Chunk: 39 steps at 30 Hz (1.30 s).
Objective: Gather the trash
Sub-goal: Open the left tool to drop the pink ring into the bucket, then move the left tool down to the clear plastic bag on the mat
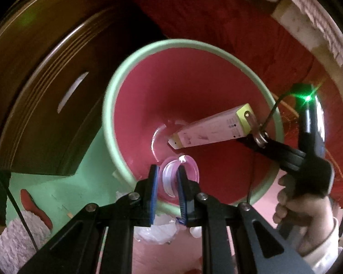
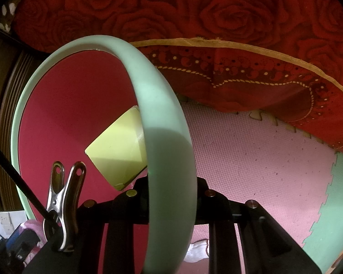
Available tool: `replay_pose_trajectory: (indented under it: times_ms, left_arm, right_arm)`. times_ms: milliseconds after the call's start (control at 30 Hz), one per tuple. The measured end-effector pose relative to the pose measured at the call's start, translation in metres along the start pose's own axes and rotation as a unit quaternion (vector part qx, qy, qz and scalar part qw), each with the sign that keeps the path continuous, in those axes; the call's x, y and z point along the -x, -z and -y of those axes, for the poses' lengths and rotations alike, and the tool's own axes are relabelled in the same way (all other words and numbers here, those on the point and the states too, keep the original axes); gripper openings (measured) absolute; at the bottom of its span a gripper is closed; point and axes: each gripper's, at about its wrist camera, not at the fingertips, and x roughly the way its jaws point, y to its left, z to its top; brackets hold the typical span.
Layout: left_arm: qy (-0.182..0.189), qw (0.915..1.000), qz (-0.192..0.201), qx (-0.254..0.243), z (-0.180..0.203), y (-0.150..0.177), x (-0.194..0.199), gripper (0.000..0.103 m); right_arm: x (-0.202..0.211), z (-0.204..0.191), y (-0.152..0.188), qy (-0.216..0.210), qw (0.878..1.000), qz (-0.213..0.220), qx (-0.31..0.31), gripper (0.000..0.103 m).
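- My left gripper (image 1: 168,180) is clamped on a small clear plastic cup (image 1: 179,173), its blue-padded fingers (image 1: 153,182) pinching the cup's wall, one inside and one outside.
- The cup hangs over the near edge of the round bin with a mint-green rim and red inside (image 1: 116,96), mouth turned toward the bin's depth; the bin floor lies straight ahead and below my tongs, so I judge the drop only needs the cup fully past the rim.
- My right gripper (image 1: 259,137) grips that same rim on the far right side; in the right wrist view the green rim (image 2: 169,159) runs between its fingers, pinched there.
- A long white carton with a yellow-green end (image 1: 215,129) already lies in the bin, long axis slanting from the floor up toward my right gripper.
- The left hand is plainly the one nearer the cup.
- Count: one bin, one carton, one cup held, two grippers; some crumpled clear plastic (image 1: 157,230) waits on the pink and green foam floor mat (image 2: 251,150) below my left tongs.
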Motion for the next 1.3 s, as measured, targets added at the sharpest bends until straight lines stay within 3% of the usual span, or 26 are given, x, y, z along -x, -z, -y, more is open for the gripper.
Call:
replay_pose_trajectory:
  times_ms: [833, 1000, 1300]
  left_arm:
    - [-0.018, 0.9981, -0.045, -0.038, 0.025, 0.013, -0.034, 0.016]
    - [-0.016, 0.9982, -0.043, -0.039, 0.028, 0.014, -0.033, 0.028]
    - [-0.012, 0.9984, -0.041, -0.038, 0.027, 0.013, -0.030, 0.035]
  right_arm:
    - [-0.001, -0.004, -0.002, -0.001, 1.000, 0.000, 0.000, 0.023]
    - [-0.001, -0.004, -0.001, -0.001, 1.000, 0.001, 0.000, 0.023]
    - [-0.001, -0.003, -0.001, -0.001, 1.000, 0.001, -0.001, 0.023]
